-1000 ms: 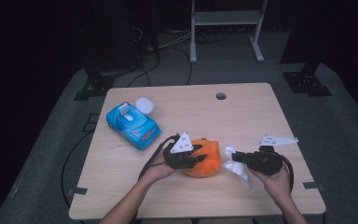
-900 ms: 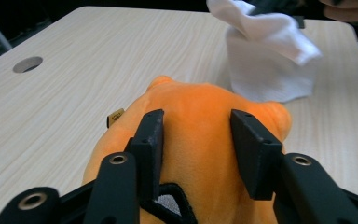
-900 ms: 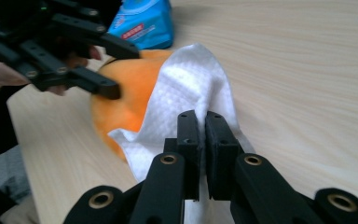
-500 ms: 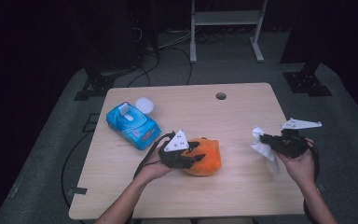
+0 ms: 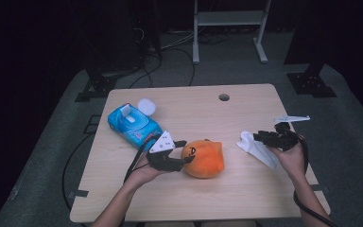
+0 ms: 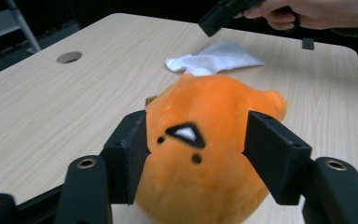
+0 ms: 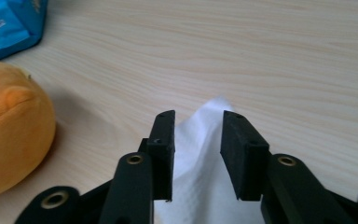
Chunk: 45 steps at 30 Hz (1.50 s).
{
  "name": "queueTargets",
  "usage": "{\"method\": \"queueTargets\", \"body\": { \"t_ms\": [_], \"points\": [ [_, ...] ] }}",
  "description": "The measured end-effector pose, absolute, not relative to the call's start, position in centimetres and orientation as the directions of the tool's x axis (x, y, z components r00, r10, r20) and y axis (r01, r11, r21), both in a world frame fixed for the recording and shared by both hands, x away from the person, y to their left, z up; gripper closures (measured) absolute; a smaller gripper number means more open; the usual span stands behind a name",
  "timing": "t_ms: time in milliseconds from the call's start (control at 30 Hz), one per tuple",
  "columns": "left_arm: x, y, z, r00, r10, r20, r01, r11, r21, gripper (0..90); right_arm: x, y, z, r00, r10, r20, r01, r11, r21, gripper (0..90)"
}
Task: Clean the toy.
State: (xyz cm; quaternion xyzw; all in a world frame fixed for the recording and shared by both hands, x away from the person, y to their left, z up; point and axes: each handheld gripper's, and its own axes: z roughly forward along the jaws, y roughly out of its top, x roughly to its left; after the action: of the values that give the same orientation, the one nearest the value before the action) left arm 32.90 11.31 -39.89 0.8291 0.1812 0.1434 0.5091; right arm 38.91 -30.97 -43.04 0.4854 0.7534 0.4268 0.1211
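- The plush (image 5: pixel 203 159), an orange round toy with a small face, sits near the middle of the worktop (image 5: pixel 208 198), toward the person's side.
- The left claw (image 5: pixel 185 151) brackets the plush. In the left gripper view its jaws stand at either side of the face; the left pad seems to touch the fabric, the right one shows a slim gap. The jaws have just been opening, so this looks like a grip being let go, not a pinch.
- The wipe (image 5: pixel 256 147), a crumpled white sheet, lies on the worktop well to the right of the plush.
- The right claw (image 5: pixel 261 137) hovers over the wipe, jaws spread; they have just been opening. The wipe lies below and between them, not gripped.
- Handling, as a judgement: the plush is light and soft and will squash and bulge under pressure, so a broad hold across its middle suits it best.
- The wipe is limp, thin and very light; take it at a raised fold, pinching well shut, or it will slip.
- A blue wipe pack (image 5: pixel 133 125) with its lid open lies at the left.
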Motion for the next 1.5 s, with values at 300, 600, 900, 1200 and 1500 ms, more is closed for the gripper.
{"method": "queueTargets", "body": {
  "t_ms": [300, 600, 900, 1200, 1500],
  "points": [
    [32.4, 13.5, -39.6, 0.867, 0.496, 0.057, 0.169, -0.398, 0.902, 32.4, 37.3, -30.5, -42.7, -0.560, 0.792, 0.245, 0.597, 0.180, 0.782, 57.4],
    [31.8, 15.0, -40.2, 0.846, 0.532, 0.046, 0.199, -0.394, 0.897, 27.6, 35.8, -31.0, -43.3, -0.573, 0.779, 0.253, 0.595, 0.184, 0.782, 53.8],
    [31.5, 16.3, -40.5, 0.825, 0.564, 0.038, 0.214, -0.374, 0.903, 23.9, 34.2, -31.5, -43.2, -0.576, 0.779, 0.250, 0.593, 0.187, 0.783, 51.1],
    [31.1, 17.7, -41.1, 0.810, 0.585, 0.031, 0.233, -0.370, 0.899, 21.7, 33.5, -31.5, -43.3, -0.587, 0.772, 0.243, 0.585, 0.197, 0.787, 49.9],
    [30.9, 19.0, -42.6, 0.787, 0.617, 0.013, 0.270, -0.364, 0.891, 20.3, 32.4, -31.5, -43.9, -0.594, 0.766, 0.245, 0.589, 0.207, 0.781, 49.0]
  ]
}}
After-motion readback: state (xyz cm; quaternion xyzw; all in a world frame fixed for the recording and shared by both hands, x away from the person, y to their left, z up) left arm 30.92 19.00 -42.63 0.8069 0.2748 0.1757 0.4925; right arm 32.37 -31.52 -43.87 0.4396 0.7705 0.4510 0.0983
